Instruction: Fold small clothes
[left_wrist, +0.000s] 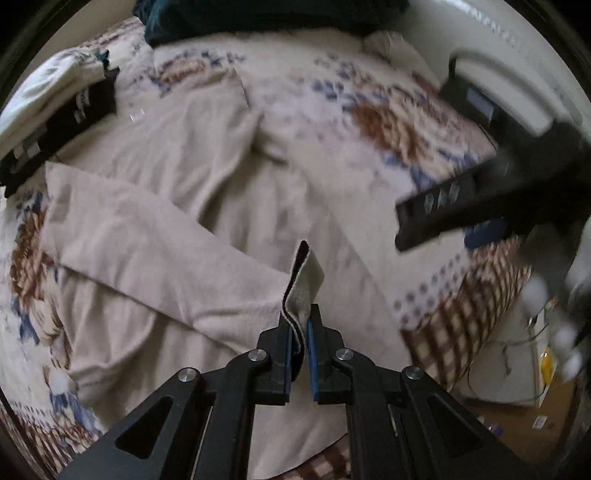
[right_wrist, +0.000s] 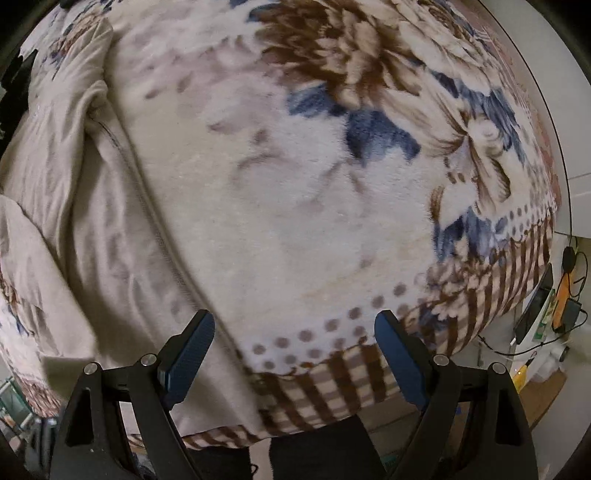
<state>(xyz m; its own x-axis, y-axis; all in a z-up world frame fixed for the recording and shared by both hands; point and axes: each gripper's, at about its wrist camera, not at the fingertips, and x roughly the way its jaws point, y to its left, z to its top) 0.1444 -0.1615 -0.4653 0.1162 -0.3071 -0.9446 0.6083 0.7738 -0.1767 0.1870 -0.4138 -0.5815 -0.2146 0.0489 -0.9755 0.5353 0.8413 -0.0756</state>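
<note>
Left gripper (left_wrist: 302, 334) clamped down on a dark-edged corner of the beige garment (left_wrist: 177, 206), blue pads nearly touching with just the cloth between, that pinched bit sticking up toward the camera. Rest of the garment spread wrinkly over the floral blanket (left_wrist: 373, 110), one long sleeve-like part folded diagonally across the front, running from the left down to the pinch point. Right gripper (right_wrist: 294, 345) wide open and holding nothing, hovering over the blanket's dotted and checked border, beige cloth lying along its left side; also visible from the left wrist view as a blurry dark shape (left_wrist: 436, 216) at the right, apart from the garment. Stack of folded clothes (left_wrist: 55, 110) at the far left of the bed, black and white with some pale marks on the black piece, possibly print, too smeared to read. Dark teal fabric (left_wrist: 258, 14) heaped at the head of the bed. Off the bed edge, an orange gadget with cables (right_wrist: 563, 291) and a small yellow item on the floor. No legible brand or writing anywhere
</note>
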